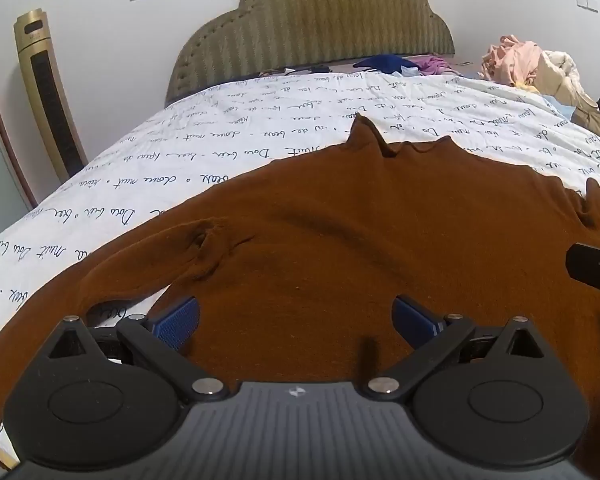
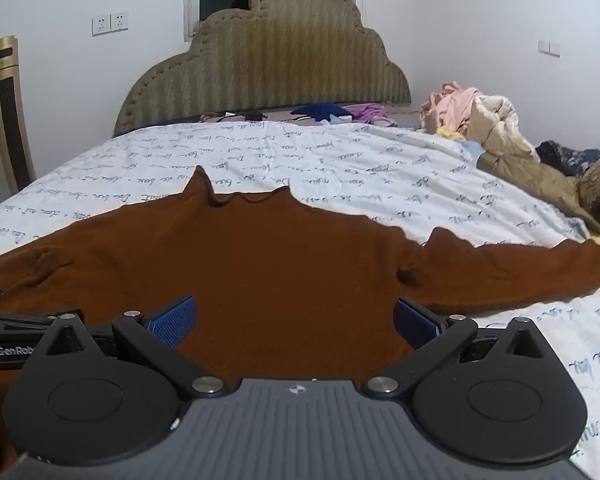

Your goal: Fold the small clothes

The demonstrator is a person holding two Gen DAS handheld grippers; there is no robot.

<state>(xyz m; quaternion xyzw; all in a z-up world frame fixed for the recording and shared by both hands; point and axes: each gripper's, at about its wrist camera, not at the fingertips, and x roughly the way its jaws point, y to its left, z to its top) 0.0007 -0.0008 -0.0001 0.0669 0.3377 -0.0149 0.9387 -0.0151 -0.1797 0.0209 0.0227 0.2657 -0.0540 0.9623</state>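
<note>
A brown long-sleeved sweater (image 1: 320, 232) (image 2: 267, 252) lies spread flat on the bed, collar toward the headboard, sleeves stretched out to both sides. My left gripper (image 1: 295, 316) hovers over its near hem on the left part of the body, jaws wide open, blue pads (image 1: 177, 320) apart with only cloth below them. My right gripper (image 2: 295, 316) is open the same way over the right part of the hem, near the right armpit. Each gripper's edge shows at the side of the other's view. Nothing is held.
The bed has a white sheet (image 1: 219, 160) printed with script writing and a padded olive headboard (image 2: 259, 68). A heap of clothes and a quilt (image 2: 484, 120) lies at the far right. A gold tower fan (image 1: 47, 96) stands left of the bed.
</note>
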